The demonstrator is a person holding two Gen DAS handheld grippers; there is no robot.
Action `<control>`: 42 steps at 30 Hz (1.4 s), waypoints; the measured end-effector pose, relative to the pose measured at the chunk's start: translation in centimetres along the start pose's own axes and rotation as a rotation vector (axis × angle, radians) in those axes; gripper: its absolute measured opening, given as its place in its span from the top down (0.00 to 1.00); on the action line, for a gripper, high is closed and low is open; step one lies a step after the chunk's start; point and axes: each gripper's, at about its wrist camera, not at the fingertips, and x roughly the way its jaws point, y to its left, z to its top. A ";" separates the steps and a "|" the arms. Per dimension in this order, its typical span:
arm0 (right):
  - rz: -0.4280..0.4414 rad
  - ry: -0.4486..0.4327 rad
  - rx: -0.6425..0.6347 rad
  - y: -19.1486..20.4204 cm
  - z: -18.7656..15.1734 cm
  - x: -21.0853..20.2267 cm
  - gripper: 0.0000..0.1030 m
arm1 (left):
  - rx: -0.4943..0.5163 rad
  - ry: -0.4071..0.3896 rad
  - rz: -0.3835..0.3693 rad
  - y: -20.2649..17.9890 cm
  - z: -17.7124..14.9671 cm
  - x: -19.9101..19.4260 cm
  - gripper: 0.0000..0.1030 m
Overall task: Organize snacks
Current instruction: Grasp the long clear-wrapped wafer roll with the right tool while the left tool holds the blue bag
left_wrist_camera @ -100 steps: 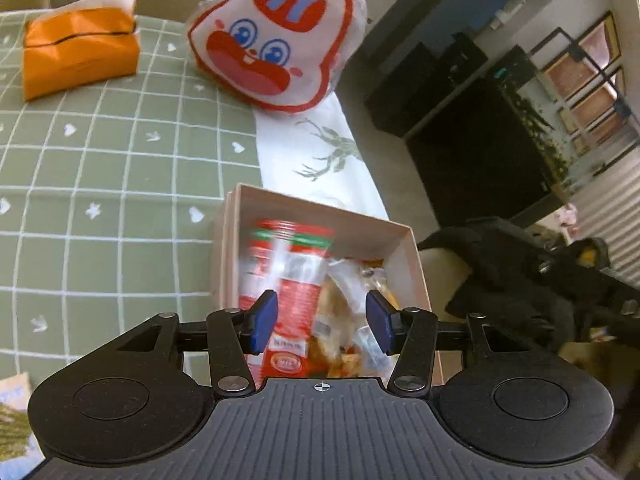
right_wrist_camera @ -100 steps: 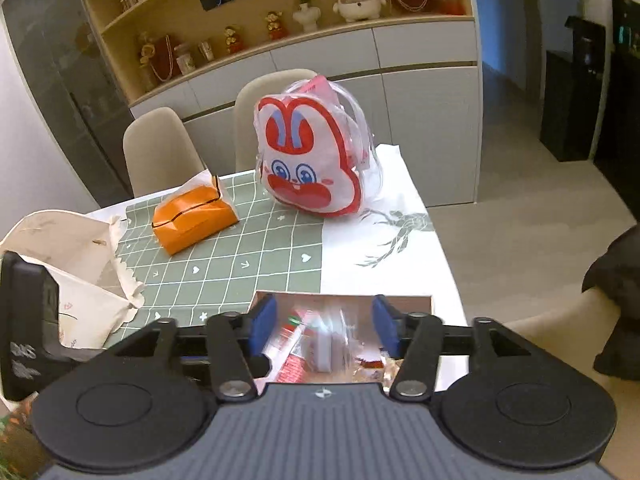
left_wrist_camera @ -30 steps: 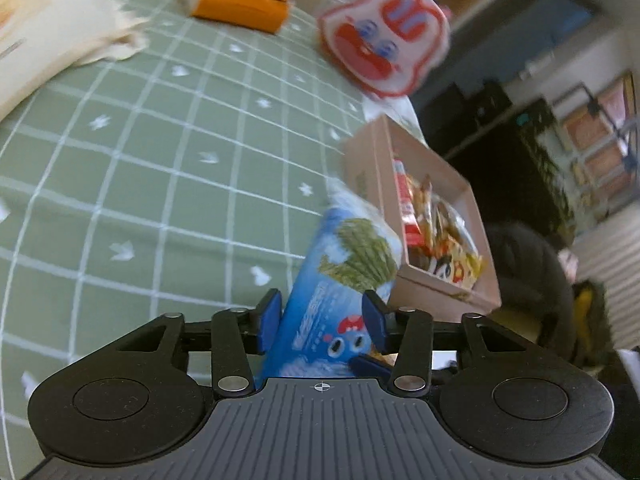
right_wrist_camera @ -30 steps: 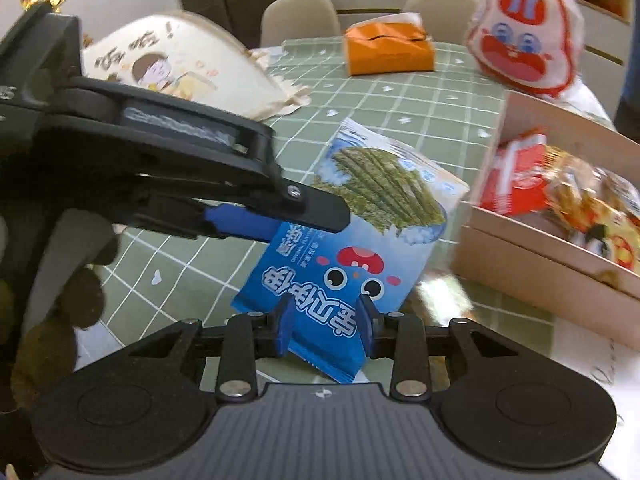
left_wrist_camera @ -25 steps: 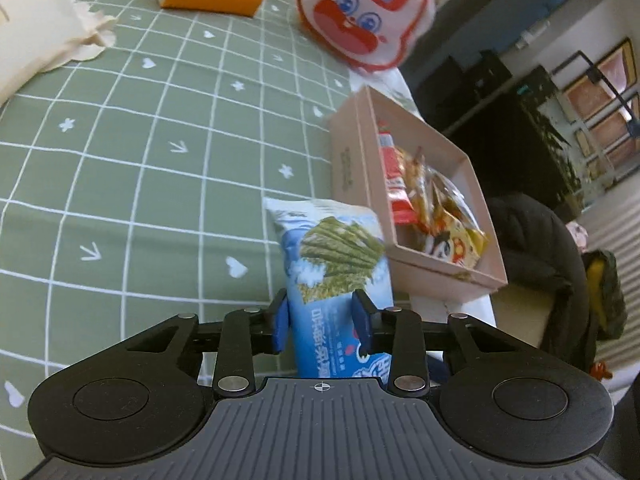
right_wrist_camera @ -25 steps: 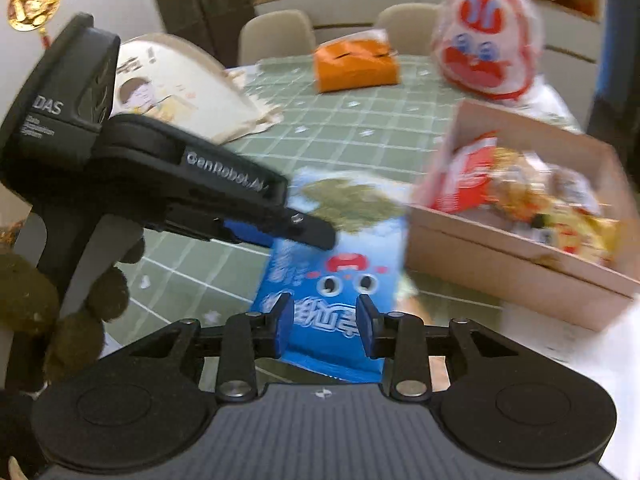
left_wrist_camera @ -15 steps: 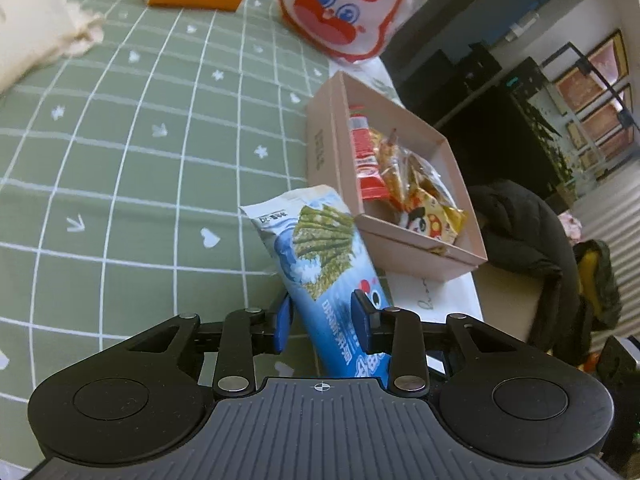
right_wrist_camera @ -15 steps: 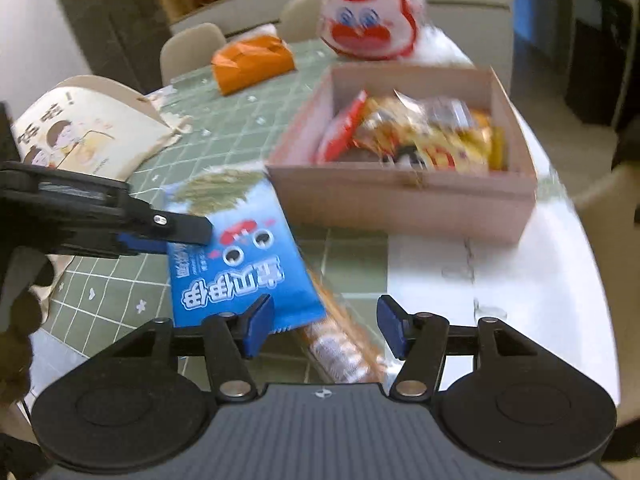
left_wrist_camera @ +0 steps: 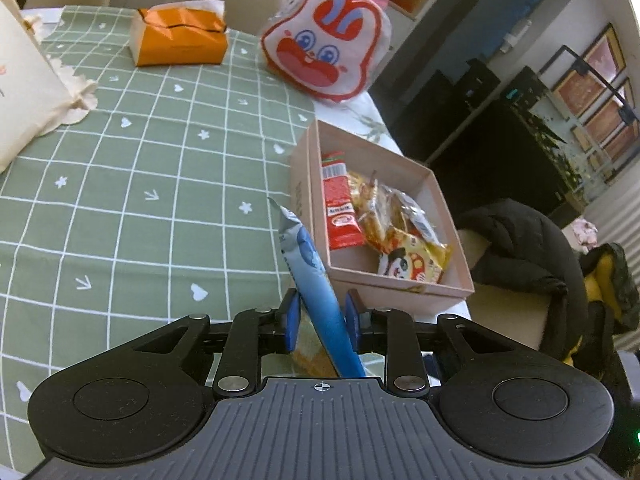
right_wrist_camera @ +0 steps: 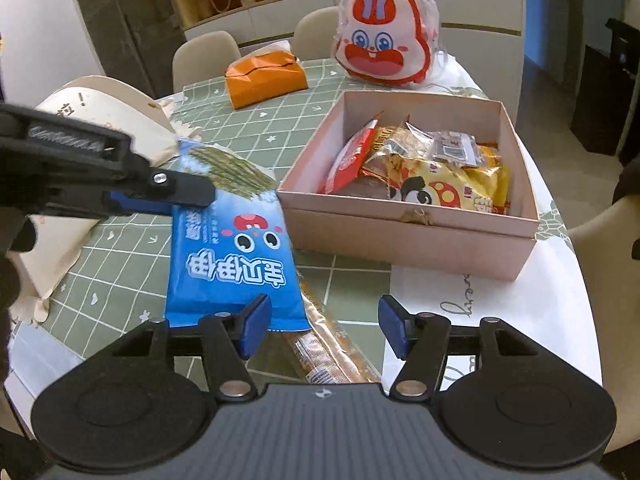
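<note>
1. My right tongs (right_wrist_camera: 322, 330): released, jaws wide apart, over a long clear-wrapped snack (right_wrist_camera: 328, 350) on the tabletop's near edge.
2. My left tongs (left_wrist_camera: 320, 318): clenched on the blue seaweed packet (left_wrist_camera: 316, 280), lifted off the cloth.
3. Pink box (right_wrist_camera: 404, 226) of snacks, by the right edge.
4. Orange tissue pack (right_wrist_camera: 266, 78), rabbit bag (right_wrist_camera: 386, 52): far edge.

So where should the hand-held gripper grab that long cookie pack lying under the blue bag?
Grip the long cookie pack across its narrow width near the uncovered near end, coming from above. It lies flat on the table, and the blue seaweed snack bag covers its far end.
</note>
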 end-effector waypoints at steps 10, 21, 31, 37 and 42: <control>0.028 0.015 -0.045 1.1 -0.7 -0.2 0.34 | 0.008 0.049 0.012 0.2 0.7 3.2 0.74; -0.024 0.013 -0.024 -0.6 -0.5 0.2 0.32 | 0.040 0.074 0.073 1.2 0.0 0.8 0.80; -0.040 0.096 -0.041 -0.9 -1.9 2.6 0.31 | 0.145 0.194 0.265 3.3 -3.5 -1.0 0.80; -0.012 0.133 -0.063 0.2 -2.8 2.9 0.31 | 0.104 0.249 0.264 4.9 -5.1 0.1 0.76; -0.035 0.106 -0.146 1.6 -3.6 2.6 0.30 | 0.092 0.266 0.245 5.4 -6.1 -0.6 0.75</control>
